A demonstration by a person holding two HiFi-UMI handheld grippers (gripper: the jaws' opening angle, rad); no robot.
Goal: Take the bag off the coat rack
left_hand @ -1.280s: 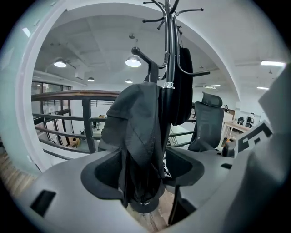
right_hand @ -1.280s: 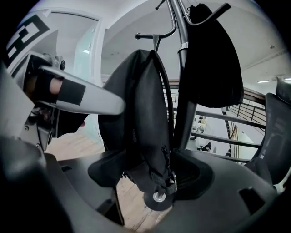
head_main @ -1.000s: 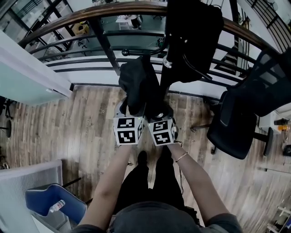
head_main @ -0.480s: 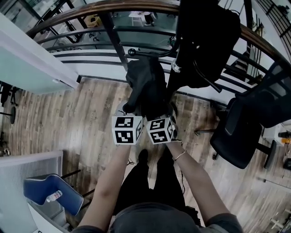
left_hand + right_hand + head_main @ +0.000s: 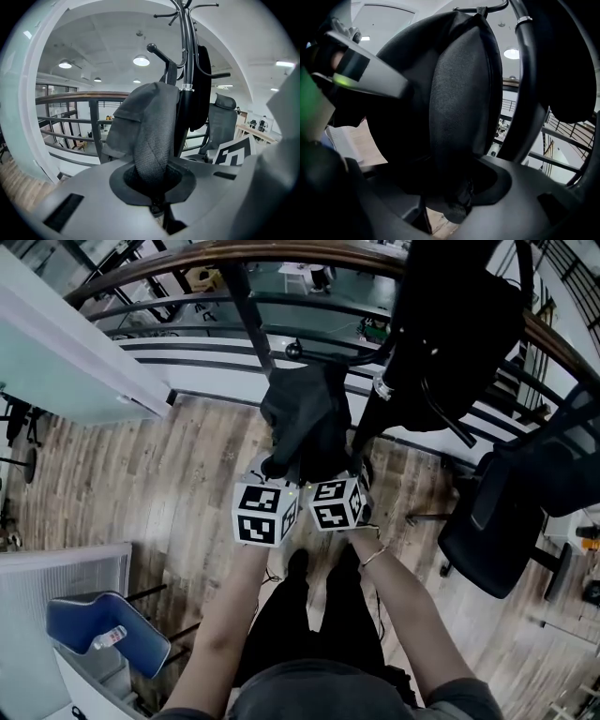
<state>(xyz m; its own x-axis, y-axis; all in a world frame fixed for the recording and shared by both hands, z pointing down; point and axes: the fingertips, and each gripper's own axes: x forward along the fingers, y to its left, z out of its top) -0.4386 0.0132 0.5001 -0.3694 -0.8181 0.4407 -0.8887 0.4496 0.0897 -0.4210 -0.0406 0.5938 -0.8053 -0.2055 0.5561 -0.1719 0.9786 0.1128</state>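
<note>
- The bag [image 5: 305, 413], dark grey and slumped, hangs by its strap from a knob-tipped arm of the coat rack [image 5: 373, 418], just beside the rack's black pole (the strap over that arm shows best in the left gripper view).
- The left gripper [image 5: 277, 465] meets the bag's lower end. Its jaws are pressed together on a narrow fold of the woven fabric, which runs straight down into them.
- The right gripper [image 5: 330, 465] sits close beside the left, their marker cubes nearly touching. Its jaws have just been closing and stand wider than the left's, bearing on a thicker bulge of the bag that fills the gap between them.
- Both grippers point away from the person, toward the rack, with a bare forearm behind each.
- A dark coat [image 5: 459, 324] hangs on the other side of the pole, to the right in the head view.
- A black office chair [image 5: 502, 521] stands right of the rack on the plank floor [image 5: 159, 484].
- A railing [image 5: 246, 313] with a wooden top rail curves behind the rack.
- At lower left, near the person, is a blue bin [image 5: 66, 624] with a bottle [image 5: 105, 640] in it.
</note>
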